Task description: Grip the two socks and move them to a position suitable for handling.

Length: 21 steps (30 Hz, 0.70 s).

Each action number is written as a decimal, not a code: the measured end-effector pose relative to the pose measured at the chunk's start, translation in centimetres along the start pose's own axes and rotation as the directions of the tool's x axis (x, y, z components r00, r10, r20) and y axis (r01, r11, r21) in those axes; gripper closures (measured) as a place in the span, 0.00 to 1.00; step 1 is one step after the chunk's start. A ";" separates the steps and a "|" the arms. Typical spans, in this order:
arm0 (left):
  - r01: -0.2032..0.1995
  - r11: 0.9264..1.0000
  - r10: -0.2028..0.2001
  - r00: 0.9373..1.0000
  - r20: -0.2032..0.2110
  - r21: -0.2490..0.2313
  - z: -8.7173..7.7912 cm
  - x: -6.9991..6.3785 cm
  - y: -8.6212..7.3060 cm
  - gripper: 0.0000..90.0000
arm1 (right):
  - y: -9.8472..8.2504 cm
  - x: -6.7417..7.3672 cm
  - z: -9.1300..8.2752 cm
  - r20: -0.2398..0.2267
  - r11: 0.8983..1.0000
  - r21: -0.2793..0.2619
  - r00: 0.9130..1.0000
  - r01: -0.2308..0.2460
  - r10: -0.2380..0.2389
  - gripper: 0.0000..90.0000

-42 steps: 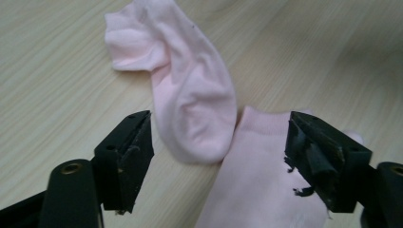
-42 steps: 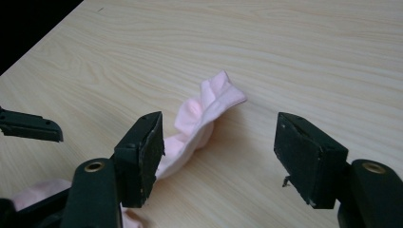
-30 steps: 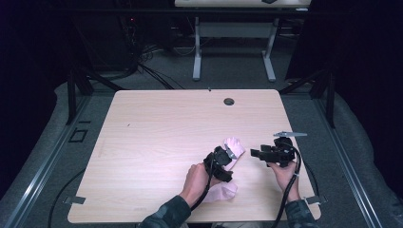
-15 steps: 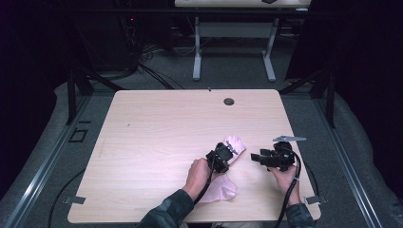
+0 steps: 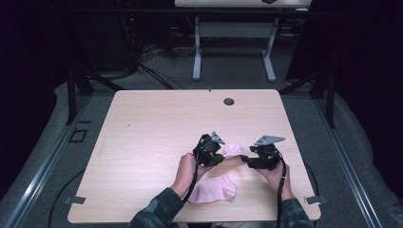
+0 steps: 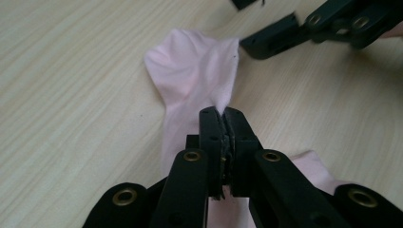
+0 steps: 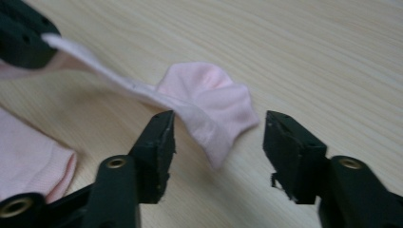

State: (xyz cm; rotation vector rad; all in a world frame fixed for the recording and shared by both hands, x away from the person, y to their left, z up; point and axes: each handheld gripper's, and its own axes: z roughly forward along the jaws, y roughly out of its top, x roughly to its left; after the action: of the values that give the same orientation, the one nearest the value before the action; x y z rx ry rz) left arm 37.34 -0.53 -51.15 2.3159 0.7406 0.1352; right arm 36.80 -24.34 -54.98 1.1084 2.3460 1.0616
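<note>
Wood table [image 5: 142, 142]; left hand-held gripper [image 6: 223, 118] clenched on pink sock [image 6: 190, 76]; right hand-held gripper [image 7: 218, 128] closing, unclamped.

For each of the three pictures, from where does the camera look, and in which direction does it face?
High view: above the person's side of the table, facing forward and down; forearms, hands and both grippers show.
Left gripper view: on the left gripper, looking along its jaws, shut on the pink sock.
Right gripper view: on the right gripper, looking along its jaws, which have just been closing around the sock's end, not yet pressing.
Shared: both gripper views show the sock and the other gripper.
</note>
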 end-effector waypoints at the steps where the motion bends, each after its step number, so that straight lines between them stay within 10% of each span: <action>1: 0.002 1.000 -0.002 1.000 0.002 -0.002 -0.3 0.1 0.0 0.97 | 0.1 0.2 0.4 -0.009 1.000 0.011 1.000 0.015 -0.015 0.50; 11: 0.038 0.997 -0.036 0.998 0.043 -0.061 -1.9 0.5 -0.6 0.97 | -0.1 0.8 0.7 -0.086 0.998 -0.035 0.995 0.056 -0.059 0.94; 21: 0.053 0.996 -0.045 0.994 0.104 -0.073 -3.9 0.2 -2.3 0.97 | 2.6 2.9 -4.6 -0.166 0.997 0.077 0.986 0.030 -0.017 0.95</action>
State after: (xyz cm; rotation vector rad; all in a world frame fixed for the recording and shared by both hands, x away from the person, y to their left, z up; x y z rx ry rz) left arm 35.24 3.24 -49.70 2.2130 0.7272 0.0216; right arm 33.68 -23.24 -49.94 1.0539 2.5444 1.0989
